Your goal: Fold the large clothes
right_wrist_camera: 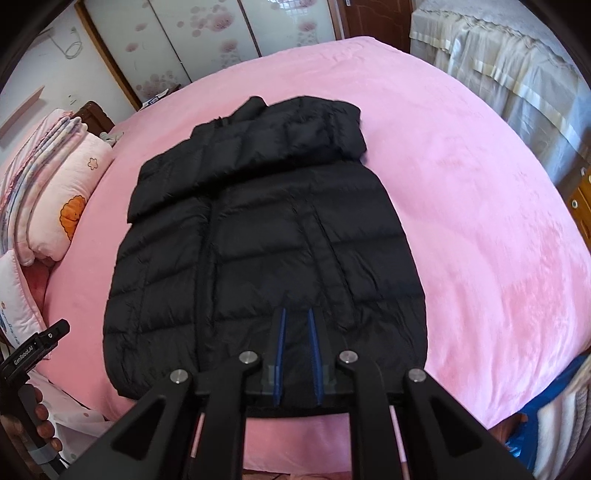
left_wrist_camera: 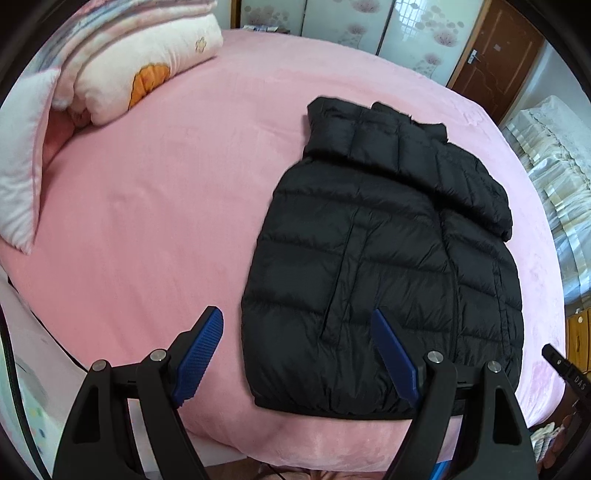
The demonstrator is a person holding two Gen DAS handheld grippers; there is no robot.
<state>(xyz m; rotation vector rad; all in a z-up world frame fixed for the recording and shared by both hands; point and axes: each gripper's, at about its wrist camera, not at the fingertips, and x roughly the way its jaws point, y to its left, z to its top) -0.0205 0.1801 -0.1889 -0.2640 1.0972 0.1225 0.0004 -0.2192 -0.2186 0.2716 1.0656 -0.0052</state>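
Both claws tilt steeply down over the bed's [left_wrist_camera: 147, 206] fuzzy pink sheet. Left claw [left_wrist_camera: 295, 354] gapes wide, empty, straddling the hem edge of the black quilted puffer jacket [left_wrist_camera: 388, 258]. Right claw [right_wrist_camera: 296, 317] stands narrowly parted, gripping nothing, jacket flat beneath.

bed [left_wrist_camera: 147, 221]: pink sheet | wardrobe doors [left_wrist_camera: 332, 18]: frosted, floral | wooden door [left_wrist_camera: 495, 55]: brown, shut

I'm looking at a black quilted jacket [left_wrist_camera: 384, 258] with a slight nylon-like sheen, lying on a matt, fleecy pink bedcover [left_wrist_camera: 155, 206]. Left gripper [left_wrist_camera: 299, 354] pads are showing ribbed blue, probably rubber; arms matt black plastic.
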